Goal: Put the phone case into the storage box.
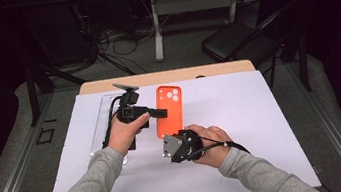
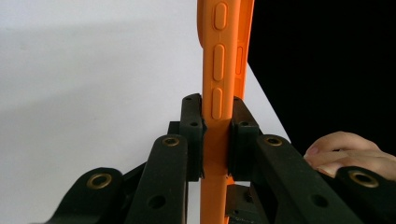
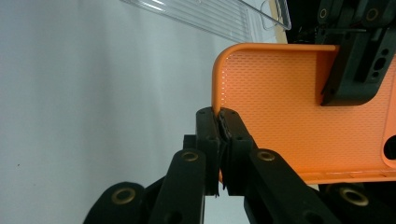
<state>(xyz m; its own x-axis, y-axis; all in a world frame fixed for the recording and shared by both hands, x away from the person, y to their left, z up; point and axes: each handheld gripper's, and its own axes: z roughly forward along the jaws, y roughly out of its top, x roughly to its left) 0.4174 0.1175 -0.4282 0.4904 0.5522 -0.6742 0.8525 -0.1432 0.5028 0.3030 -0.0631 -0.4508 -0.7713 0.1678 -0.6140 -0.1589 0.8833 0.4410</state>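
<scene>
While gripped by both grippers (image 1: 161,113), orange phone case (image 1: 169,109).

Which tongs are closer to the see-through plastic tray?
Left. The left tongs reach across from right beside the clear tray to clamp the orange phone case. The right tongs grip the case's near end, farther away.

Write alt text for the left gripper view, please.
Two black gripper fingers clamp the edge of an upright orange phone case, its side buttons facing the camera. Behind is a white table cover; a person's fingertips show at lower right.
</scene>
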